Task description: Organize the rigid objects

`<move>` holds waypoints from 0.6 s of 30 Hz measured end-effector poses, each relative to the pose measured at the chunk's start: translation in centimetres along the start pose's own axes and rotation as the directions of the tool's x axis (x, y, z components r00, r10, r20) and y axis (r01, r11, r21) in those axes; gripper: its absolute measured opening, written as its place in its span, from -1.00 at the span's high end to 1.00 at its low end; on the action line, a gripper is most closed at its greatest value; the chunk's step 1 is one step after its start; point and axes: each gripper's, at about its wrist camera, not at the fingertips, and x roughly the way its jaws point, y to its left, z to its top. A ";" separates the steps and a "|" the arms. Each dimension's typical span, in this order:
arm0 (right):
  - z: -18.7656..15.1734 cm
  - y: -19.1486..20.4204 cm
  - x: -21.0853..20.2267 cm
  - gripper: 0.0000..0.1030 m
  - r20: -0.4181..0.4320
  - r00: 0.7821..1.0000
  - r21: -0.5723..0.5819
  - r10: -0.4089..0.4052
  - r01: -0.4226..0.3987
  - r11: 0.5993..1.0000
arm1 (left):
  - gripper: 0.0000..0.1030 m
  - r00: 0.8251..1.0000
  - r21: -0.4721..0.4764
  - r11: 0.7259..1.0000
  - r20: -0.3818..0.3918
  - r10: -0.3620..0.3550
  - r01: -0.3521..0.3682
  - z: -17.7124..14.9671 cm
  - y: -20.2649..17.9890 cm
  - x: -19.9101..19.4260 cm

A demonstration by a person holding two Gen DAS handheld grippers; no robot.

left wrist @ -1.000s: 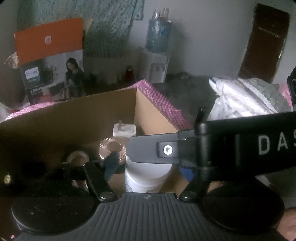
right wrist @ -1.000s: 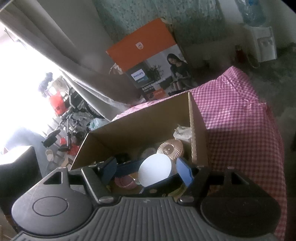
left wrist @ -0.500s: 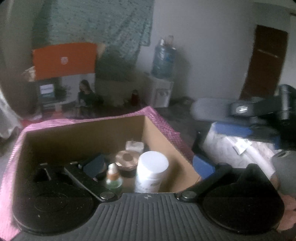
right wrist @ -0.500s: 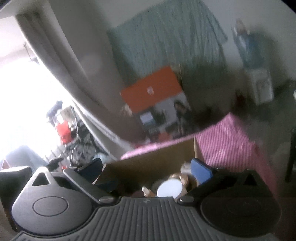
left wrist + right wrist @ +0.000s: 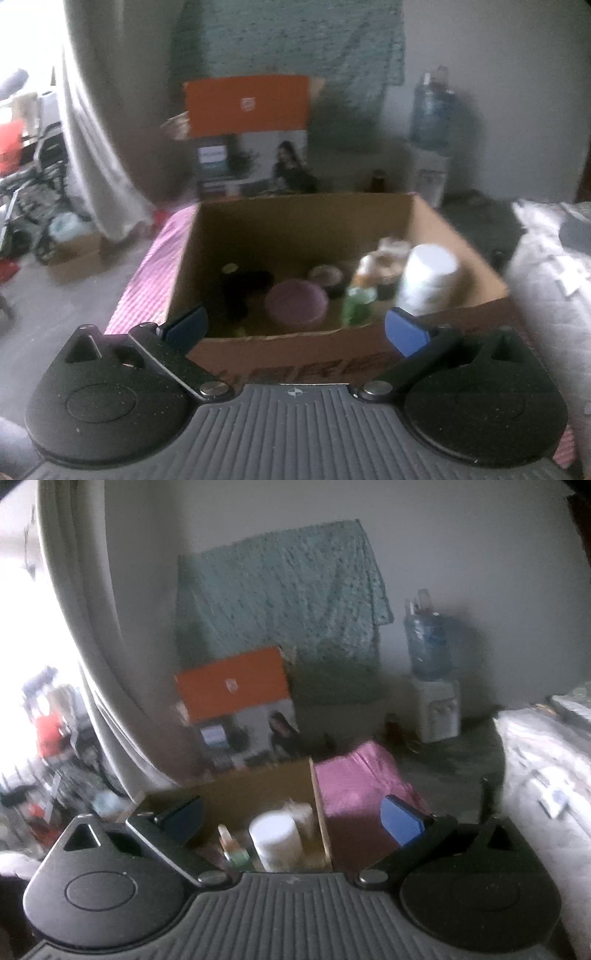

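A: Nearest first. How do the hands stand?

B: The left gripper [image 5: 295, 328] and the right gripper [image 5: 291, 818] both have fingers spread wide, nothing between them.

A: And the things?

B: In the cardboard box [image 5: 461, 240]: a white jar [image 5: 428, 280] by the right wall, a small green bottle [image 5: 358, 299] beside it, a round purple lid [image 5: 297, 302] in the middle, dark items to the left. I judge the packing nearly done; no loose item shows outside.

A: Room to move?

B: The box mouth is open above. Pink checked cloth [image 5: 354, 775] flanks it; beyond stands an orange carton [image 5: 247, 103].
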 end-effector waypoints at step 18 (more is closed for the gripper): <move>-4.3 5.7 6.4 -1.00 -0.176 0.980 -0.182 -0.096 0.064 0.981 | -1.00 0.999 0.004 0.999 -0.033 0.039 -0.039 -0.8 1.2 1.2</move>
